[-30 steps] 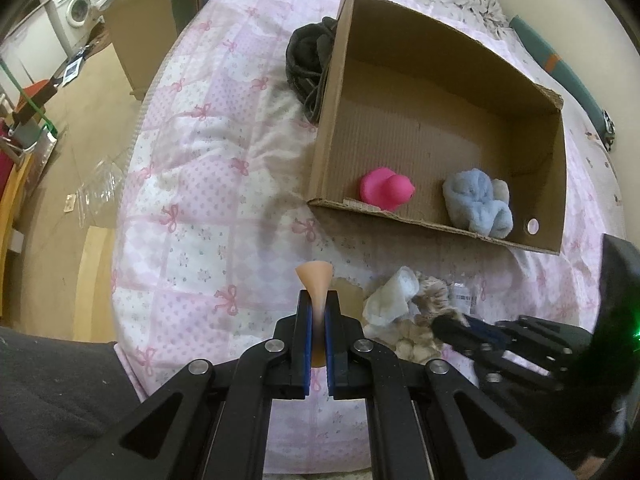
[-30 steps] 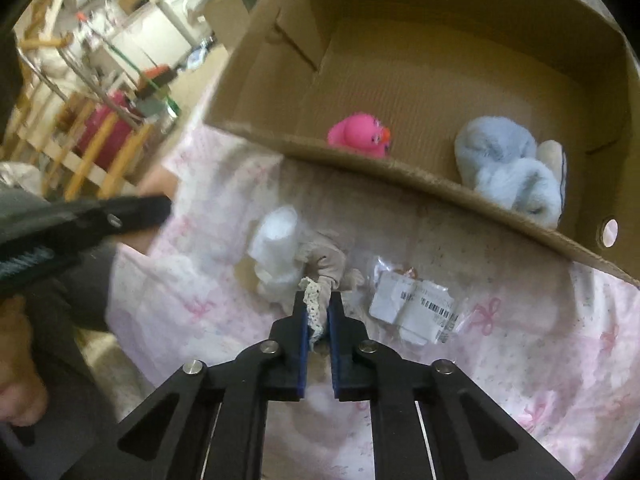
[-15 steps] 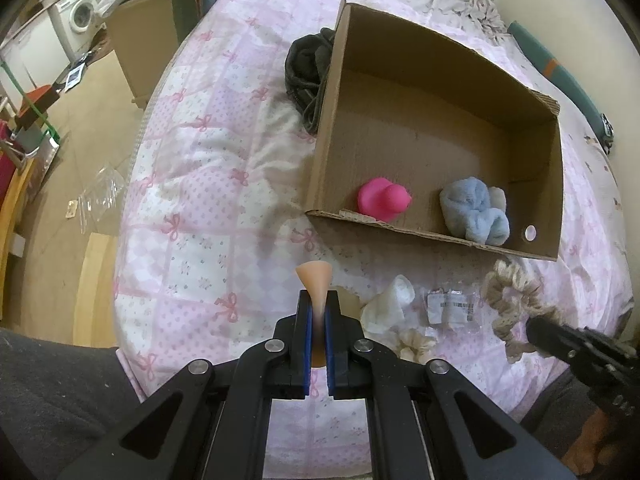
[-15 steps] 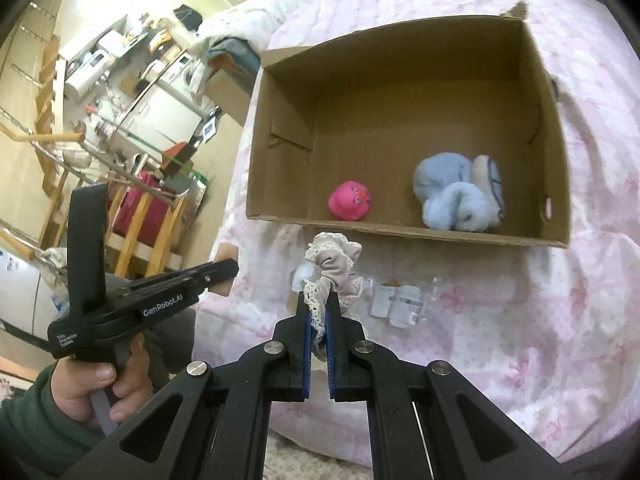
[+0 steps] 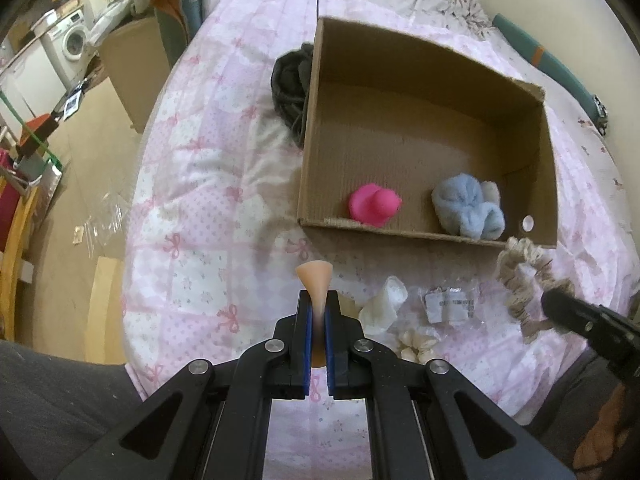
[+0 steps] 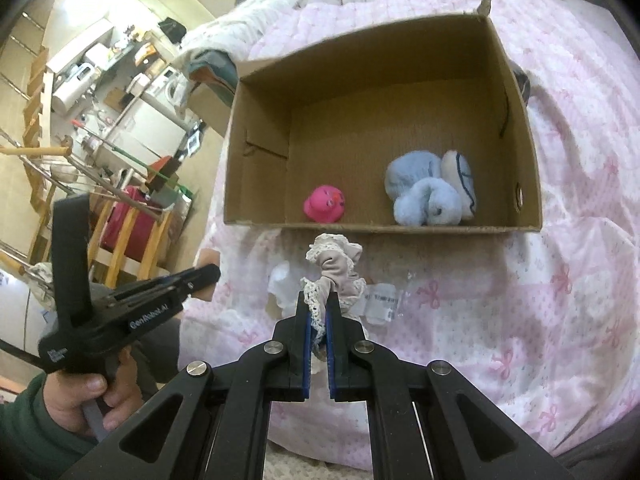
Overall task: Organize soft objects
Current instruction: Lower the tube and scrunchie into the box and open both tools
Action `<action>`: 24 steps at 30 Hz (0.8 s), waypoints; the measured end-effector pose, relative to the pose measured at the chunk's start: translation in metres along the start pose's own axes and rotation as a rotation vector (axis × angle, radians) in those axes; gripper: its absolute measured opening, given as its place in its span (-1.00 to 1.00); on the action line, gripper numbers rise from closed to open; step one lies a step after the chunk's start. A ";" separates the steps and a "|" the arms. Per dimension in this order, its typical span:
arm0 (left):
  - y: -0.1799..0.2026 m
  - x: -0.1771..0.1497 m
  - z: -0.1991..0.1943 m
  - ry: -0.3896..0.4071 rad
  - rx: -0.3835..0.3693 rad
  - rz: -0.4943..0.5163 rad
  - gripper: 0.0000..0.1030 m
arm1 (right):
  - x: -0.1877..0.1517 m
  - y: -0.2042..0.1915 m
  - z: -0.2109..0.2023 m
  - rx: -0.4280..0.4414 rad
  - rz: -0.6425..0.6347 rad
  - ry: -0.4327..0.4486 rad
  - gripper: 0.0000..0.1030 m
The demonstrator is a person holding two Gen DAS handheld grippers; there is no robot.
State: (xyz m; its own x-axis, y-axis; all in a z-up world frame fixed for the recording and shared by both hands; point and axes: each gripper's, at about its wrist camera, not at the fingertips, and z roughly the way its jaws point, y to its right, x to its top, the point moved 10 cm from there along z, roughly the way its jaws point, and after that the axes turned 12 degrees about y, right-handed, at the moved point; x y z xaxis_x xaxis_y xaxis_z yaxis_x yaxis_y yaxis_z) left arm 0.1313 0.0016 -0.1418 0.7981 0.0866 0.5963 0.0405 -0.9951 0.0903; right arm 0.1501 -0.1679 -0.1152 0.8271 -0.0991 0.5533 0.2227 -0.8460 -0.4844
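Left wrist view: the left tool (image 5: 318, 316) is clamped on a peach cone-shaped piece (image 5: 314, 280). At 1 o'clock the cardboard box (image 5: 308, 152) on the bed (image 5: 192, 208) already holds a pink duck (image 5: 374, 203) and a blue plush (image 5: 466, 206). A white cloth (image 5: 384, 304), a cream scrunchie (image 5: 414, 344) and a plastic packet (image 5: 450, 303) remain outside.

Right wrist view: the right tool (image 6: 318, 320) pinches a lace scrunchie (image 6: 334, 272), lifted just short of the box at 12 o'clock. I judge the task roughly half done.
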 end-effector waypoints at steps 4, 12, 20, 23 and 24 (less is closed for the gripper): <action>-0.001 0.017 -0.010 0.035 -0.001 0.003 -0.90 | 0.016 -0.003 -0.018 0.034 0.018 0.067 -0.85; 0.011 0.075 -0.023 0.141 -0.009 0.063 -0.90 | 0.066 -0.004 -0.048 0.065 0.023 0.201 -0.85; 0.027 0.122 -0.009 0.202 -0.015 0.105 -0.90 | 0.114 0.017 -0.048 0.024 -0.001 0.262 -0.85; 0.034 0.134 0.002 0.217 -0.015 0.112 -0.90 | 0.126 0.029 -0.040 0.003 0.010 0.276 -0.85; 0.035 0.135 0.005 0.218 -0.015 0.113 -0.90 | 0.128 0.033 -0.036 -0.002 0.017 0.278 -0.85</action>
State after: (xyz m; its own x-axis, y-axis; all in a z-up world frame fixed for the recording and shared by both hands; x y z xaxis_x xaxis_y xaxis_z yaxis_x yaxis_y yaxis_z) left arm 0.2430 -0.0213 -0.0623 0.6480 -0.0152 0.7615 -0.0519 -0.9984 0.0242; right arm 0.2446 -0.2280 -0.0359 0.6569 -0.2532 0.7101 0.2088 -0.8440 -0.4941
